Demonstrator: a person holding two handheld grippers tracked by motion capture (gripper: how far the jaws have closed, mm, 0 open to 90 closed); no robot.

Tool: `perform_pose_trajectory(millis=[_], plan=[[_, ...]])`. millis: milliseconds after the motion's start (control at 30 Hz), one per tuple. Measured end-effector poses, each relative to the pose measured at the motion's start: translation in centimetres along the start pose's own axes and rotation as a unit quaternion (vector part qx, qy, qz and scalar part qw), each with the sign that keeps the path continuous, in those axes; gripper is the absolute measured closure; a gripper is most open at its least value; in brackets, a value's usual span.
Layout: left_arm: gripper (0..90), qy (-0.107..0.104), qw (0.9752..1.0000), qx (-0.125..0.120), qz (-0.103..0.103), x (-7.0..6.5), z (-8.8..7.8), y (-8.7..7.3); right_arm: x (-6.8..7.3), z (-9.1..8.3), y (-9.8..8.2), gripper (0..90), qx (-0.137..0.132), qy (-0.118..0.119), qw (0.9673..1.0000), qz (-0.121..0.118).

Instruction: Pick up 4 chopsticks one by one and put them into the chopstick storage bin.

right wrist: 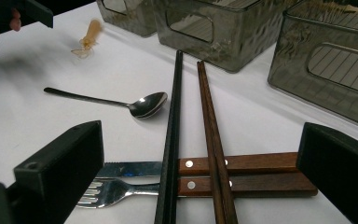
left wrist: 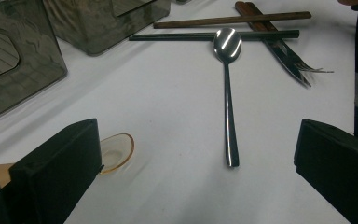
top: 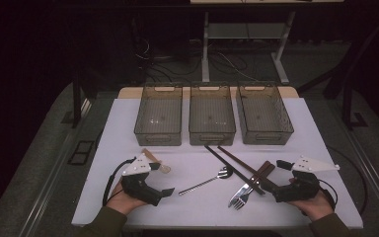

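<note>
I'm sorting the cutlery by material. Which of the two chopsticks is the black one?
The black chopstick is the one nearer the metal spoon, on the left in the right gripper view; the brown chopstick beside it is reddish wood.

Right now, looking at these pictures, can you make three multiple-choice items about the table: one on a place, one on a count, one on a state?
1. Where does the shiny metal spoon lie?
A. in a bin
B. on the white table between the two grippers
C. on the floor

2. How many clear grey plastic bins stand in the row?
A. two
B. three
C. five

3. How are the black fingers of the right gripper?
A. apart, holding nothing
B. shut on the spoon
C. shut on a bin

Answers: 1 B, the spoon rests on bare tabletop; 2 B, three stand side by side; 3 A, the wood-handled knife and fork lie untouched between them.
</note>
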State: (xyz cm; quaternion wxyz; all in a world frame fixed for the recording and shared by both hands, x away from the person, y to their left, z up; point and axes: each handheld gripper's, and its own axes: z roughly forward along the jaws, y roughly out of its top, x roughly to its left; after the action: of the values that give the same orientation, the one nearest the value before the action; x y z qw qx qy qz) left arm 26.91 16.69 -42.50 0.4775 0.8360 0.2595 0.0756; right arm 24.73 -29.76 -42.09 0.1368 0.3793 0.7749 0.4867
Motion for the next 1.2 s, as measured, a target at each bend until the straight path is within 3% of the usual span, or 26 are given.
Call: perform_pose_trajectory(millis=[533,733,1000,1100,1133,1200], plan=[[1.7,0.002,1.0000,0.006,0.003,-0.1,0.2,0.2,-0.1,-0.1,0.0,0.6,-0.011,0.006,0.9999,0.006],[7.3,0.003,0.9999,0.009,0.004,0.2,0.1,0.3,0.0,0.0,0.1,0.6,-0.013,0.005,0.9999,0.009],[21.9,0.009,0.9999,0.010,0.000,0.7,-0.2,0.7,-0.1,0.0,0.0,0.6,-0.013,0.005,0.9998,0.011],[34.4,0.017,0.9998,0.009,0.002,0.9,-0.5,0.9,-0.1,0.1,0.0,0.6,-0.011,0.006,0.9999,0.010],[34.4,0.020,0.9998,0.008,0.001,1.0,-0.5,0.9,-0.1,0.1,0.0,0.6,-0.011,0.006,0.9999,0.010],[46.0,0.028,0.9995,0.011,-0.002,1.2,-0.6,1.0,-0.1,0.1,0.0,0.6,-0.011,0.005,0.9999,0.009]])
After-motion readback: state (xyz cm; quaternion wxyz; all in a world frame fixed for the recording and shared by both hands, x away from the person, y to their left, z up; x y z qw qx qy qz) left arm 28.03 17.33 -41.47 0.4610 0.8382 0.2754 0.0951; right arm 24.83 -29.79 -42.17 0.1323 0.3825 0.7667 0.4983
